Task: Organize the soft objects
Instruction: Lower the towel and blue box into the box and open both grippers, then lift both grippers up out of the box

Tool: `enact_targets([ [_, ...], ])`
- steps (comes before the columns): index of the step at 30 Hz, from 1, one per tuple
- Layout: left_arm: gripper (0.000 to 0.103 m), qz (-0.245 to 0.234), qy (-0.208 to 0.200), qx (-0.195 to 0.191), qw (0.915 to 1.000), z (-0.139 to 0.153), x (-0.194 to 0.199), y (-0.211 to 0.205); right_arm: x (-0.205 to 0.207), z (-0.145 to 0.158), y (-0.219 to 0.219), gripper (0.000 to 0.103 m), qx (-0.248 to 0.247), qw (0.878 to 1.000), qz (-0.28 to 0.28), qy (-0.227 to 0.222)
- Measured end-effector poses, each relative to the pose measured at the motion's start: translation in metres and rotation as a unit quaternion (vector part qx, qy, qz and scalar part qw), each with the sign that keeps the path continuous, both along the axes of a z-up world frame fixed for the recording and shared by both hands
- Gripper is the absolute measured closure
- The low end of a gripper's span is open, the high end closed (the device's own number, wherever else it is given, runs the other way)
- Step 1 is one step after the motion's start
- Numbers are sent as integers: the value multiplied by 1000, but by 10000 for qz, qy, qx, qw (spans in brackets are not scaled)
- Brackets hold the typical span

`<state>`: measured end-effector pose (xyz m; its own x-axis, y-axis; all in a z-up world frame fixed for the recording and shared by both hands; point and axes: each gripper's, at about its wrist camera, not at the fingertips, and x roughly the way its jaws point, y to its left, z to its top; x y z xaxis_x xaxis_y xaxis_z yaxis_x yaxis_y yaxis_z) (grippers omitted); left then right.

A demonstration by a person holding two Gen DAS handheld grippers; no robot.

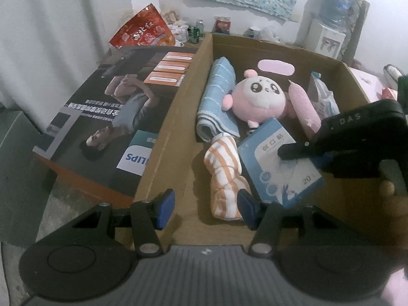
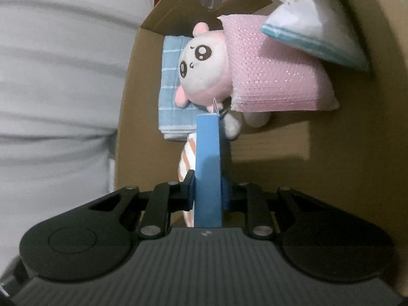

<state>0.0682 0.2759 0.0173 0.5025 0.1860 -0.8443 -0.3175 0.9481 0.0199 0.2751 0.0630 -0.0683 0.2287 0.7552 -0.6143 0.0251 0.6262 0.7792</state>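
An open cardboard box [image 1: 165, 137] holds a rolled blue towel [image 1: 216, 99], a pink plush toy [image 1: 257, 99], a pink sponge [image 1: 303, 104], a tissue packet [image 1: 321, 97] and an orange-striped cloth [image 1: 224, 173]. My right gripper [image 1: 293, 153] reaches in from the right, shut on a flat blue plaster box [image 1: 275, 168] held tilted above the striped cloth. In the right wrist view, the gripper [image 2: 207, 190] pinches that blue box [image 2: 207, 140] edge-on, with the plush [image 2: 201, 63], towel [image 2: 170, 89] and sponge [image 2: 275, 76] beyond. My left gripper [image 1: 205, 207] hangs open and empty over the box's near end.
A large printed appliance carton [image 1: 107, 117] lies flat against the cardboard box's left side. Behind it are a red bag [image 1: 145, 30], green cans [image 1: 195, 32] and clutter along the wall. A water dispenser [image 1: 331, 25] stands at the back right.
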Motion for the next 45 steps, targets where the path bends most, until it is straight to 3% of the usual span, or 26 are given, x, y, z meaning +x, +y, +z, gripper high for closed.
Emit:
enact_targets([
  [4,51,61,3,-59,10000,-1,0,4,-5,-8,9,84,3,10000,-37,-64],
  [11,51,64,-16,-45,10000,-1,-1,2,-16,-5,34,83,-705,9955,366,-510],
  [13,51,83,-34,-60,9999,-1,-1,3,-14,-8,33,83,-580,9970,362,-354],
  [17,51,115,-60,-113,9999,-1,-3,4,-8,-34,41,84,-67,9973,577,459],
  [20,51,113,-43,-114,9999,-2,-3,3,-8,-35,43,81,-95,9970,614,459],
  [22,51,100,-47,-112,9999,-1,-4,2,-8,-25,45,75,-393,9968,659,201],
  [24,50,110,-70,-120,9998,-1,-5,2,-10,-15,43,46,-677,9957,639,-36],
  [27,47,120,-87,-145,9998,-1,-6,2,-11,-2,37,28,-761,9953,543,-255],
  [32,47,105,-83,-133,9998,-1,-7,2,-11,7,33,25,-823,9947,480,-382],
  [35,47,118,-89,-154,9998,-1,-7,2,-10,-3,35,25,-747,9962,453,-32],
  [40,47,115,-53,-134,9998,-1,-9,-1,-9,-23,39,25,-188,9981,367,466],
  [45,42,134,-91,-140,9998,2,-13,-2,-10,-9,34,25,-339,9983,398,243],
])
